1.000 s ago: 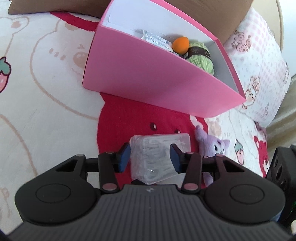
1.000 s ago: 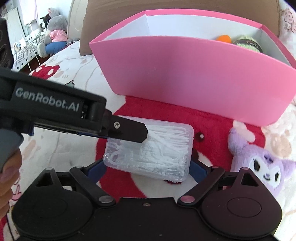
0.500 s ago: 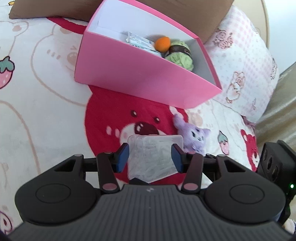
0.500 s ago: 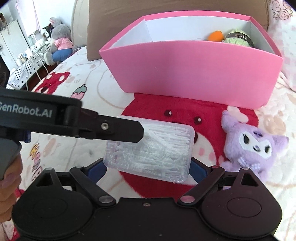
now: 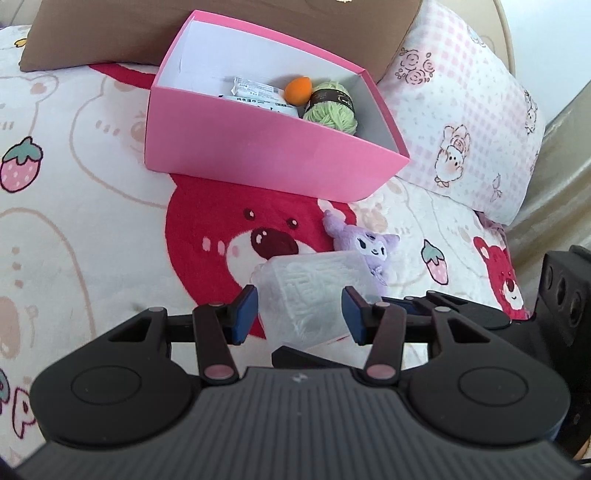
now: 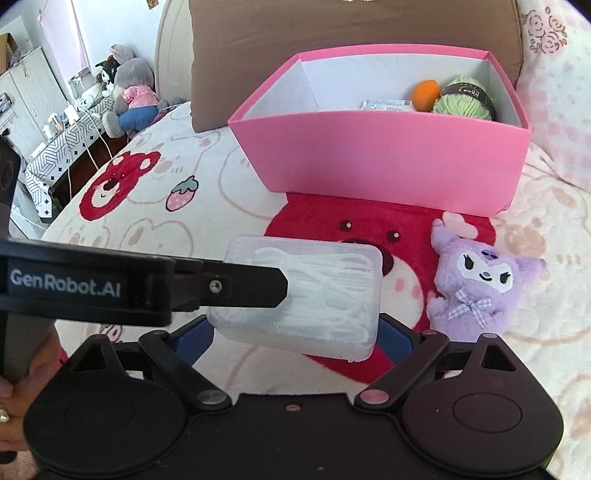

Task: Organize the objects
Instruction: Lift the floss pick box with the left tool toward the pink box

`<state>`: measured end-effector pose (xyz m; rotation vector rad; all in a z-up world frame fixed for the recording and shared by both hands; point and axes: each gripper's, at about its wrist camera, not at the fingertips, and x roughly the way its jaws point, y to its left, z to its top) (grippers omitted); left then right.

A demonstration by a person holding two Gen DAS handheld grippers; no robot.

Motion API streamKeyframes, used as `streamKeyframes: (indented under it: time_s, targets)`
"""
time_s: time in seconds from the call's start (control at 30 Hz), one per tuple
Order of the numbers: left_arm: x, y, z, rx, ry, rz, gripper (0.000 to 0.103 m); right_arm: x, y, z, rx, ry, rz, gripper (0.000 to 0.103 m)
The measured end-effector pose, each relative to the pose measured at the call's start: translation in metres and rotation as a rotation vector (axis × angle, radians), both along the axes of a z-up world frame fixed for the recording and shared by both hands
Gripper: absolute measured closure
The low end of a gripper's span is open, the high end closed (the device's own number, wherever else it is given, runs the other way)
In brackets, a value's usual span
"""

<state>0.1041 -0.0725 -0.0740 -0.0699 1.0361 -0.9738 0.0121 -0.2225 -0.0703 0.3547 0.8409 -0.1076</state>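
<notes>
Both handheld grippers tilt downward, left gripper and right gripper each clamped across one clear plastic box.

box: on bedspread, in front of cushion, pillow to its right
in box: yarn ball at right end, egg-shaped sponge just left of it, wipes packets left of that
plush toy: on bedspread, in front of box's right end
clear case: above bedspread, left of plush toy, between both grippers' pads
left gripper: comes in from left, across right gripper
</notes>
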Motion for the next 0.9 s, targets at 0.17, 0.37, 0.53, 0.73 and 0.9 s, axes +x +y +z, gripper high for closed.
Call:
streamKeyframes:
  time_s: [0.17, 0.37, 0.53, 0.73, 0.9]
  targets:
    - [-0.004, 0.009, 0.004, -0.005, 0.024, 0.006, 0.055, -0.004, 0.006, 0.007, 0.001, 0.002, 0.001, 0.007]
    - [-0.01, 0.017, 0.016, -0.017, 0.023, 0.006, 0.055, -0.013, 0.018, 0.021, -0.037, -0.012, 0.013, 0.007]
    - [-0.015, 0.022, 0.028, -0.019, 0.015, 0.002, 0.054, -0.018, 0.026, 0.034, -0.06, -0.022, 0.016, 0.007]
    - [-0.02, 0.026, 0.041, -0.028, 0.002, -0.005, 0.053, -0.024, 0.031, 0.047, -0.081, -0.035, 0.018, 0.007]
    - [-0.025, 0.027, 0.05, -0.033, -0.004, -0.005, 0.053, -0.029, 0.035, 0.058, -0.105, -0.044, 0.018, 0.007]
